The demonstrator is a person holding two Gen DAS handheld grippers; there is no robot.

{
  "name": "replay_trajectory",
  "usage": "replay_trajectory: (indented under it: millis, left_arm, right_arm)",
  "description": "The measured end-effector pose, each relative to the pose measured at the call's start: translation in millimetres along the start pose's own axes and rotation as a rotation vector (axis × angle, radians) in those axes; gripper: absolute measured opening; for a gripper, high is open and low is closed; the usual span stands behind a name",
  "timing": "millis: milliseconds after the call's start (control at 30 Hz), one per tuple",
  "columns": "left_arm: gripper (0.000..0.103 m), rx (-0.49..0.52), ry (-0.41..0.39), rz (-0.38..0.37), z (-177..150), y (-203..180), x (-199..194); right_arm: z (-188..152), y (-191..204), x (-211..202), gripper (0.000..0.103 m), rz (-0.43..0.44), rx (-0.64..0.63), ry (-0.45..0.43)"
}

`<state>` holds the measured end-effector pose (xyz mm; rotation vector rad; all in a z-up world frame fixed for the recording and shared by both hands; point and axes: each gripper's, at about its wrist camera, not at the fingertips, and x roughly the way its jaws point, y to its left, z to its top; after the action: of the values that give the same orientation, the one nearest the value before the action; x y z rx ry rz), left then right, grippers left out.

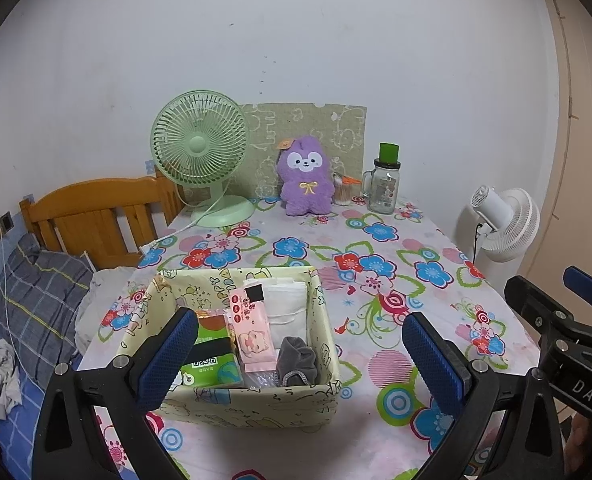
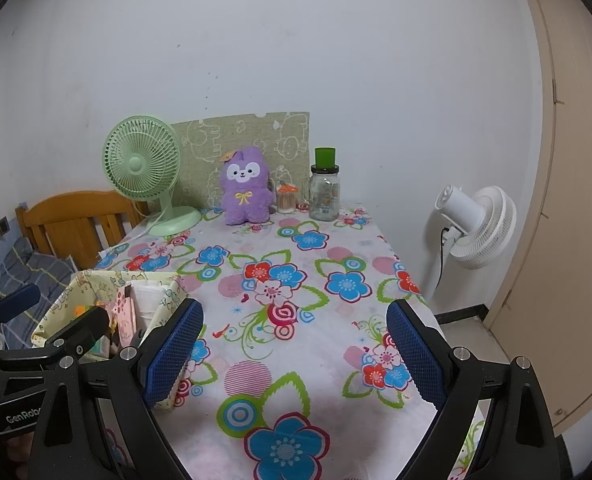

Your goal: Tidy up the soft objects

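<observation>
On the near left part of the bench [image 1: 376,432], we see the fabric storage box [image 1: 252,402] standing open-topped on the flowered cloth. Inside it, from left to right, lie a green packet [image 1: 212,368] with a square code, a pink packet [image 1: 252,332] lying lengthwise, a folded white cloth [image 1: 286,300] toward the back, and a grey soft item [image 1: 298,362] at the front right corner. We cannot tell what the grey item is.

The left gripper [image 1: 300,356] hovers just above the box's near edge, its blue pads spread wide apart with nothing between them. The left pad overlaps the green packet in view; contact cannot be judged. The right gripper [image 2: 294,354] sits beside the box to its right, over bare cloth, also spread wide and holding nothing.

At the far edge of the bench, a purple plush toy [image 1: 306,178] stands upright against a patterned board [image 1: 336,128] that leans on the wall. A green desk fan [image 1: 202,152] stands to the left of the toy. To its right are a small container of cotton swabs [image 1: 343,192] and a glass jar [image 1: 385,188] with a green top. A white floor fan [image 2: 472,226] stands beyond the right edge of the bench. A wooden bed frame [image 1: 92,216] and a plaid pillow [image 1: 36,300] lie off to the left.
</observation>
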<state>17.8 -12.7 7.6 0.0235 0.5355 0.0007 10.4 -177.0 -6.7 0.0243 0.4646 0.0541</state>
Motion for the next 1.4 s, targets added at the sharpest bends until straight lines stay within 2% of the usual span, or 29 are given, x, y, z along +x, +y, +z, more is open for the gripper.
replay_trajectory:
  millis: [1400]
  left_arm:
    - [0.103, -0.002, 0.000, 0.000, -0.7, 1.0, 2.3]
  right_arm:
    - [-0.5, -1.2, 1.5, 0.095, 0.005, -0.001, 0.002]
